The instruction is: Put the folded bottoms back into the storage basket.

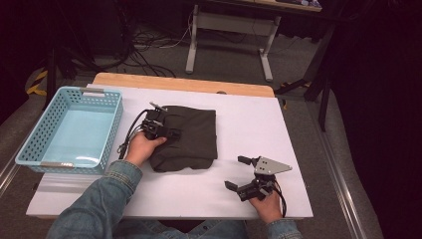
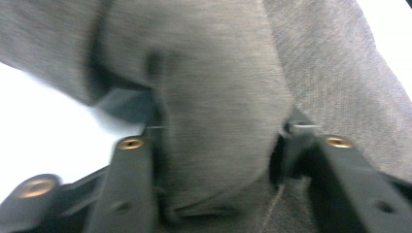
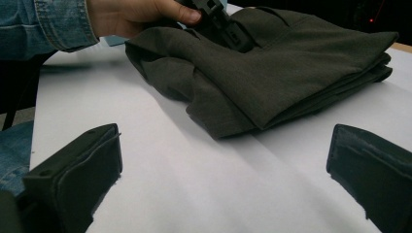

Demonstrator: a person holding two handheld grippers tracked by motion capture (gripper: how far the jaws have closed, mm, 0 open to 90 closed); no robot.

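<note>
From the high view we see the folded dark cloth (image 1: 191, 137) lying mid-desk (image 1: 249, 119), just right of the blue basket (image 1: 69, 127) at the desk's left edge. Our left gripper (image 1: 166, 132) sits on the cloth's left edge; the right gripper (image 1: 239, 173) rests near the front edge, with bare desk around it.

In the left gripper view, the jaws pinch a bunched fold of the cloth (image 2: 218, 97).

In the right gripper view, the jaws are spread wide over bare desk (image 3: 194, 184), and the cloth (image 3: 272, 73) lies ahead, well apart from them.
</note>
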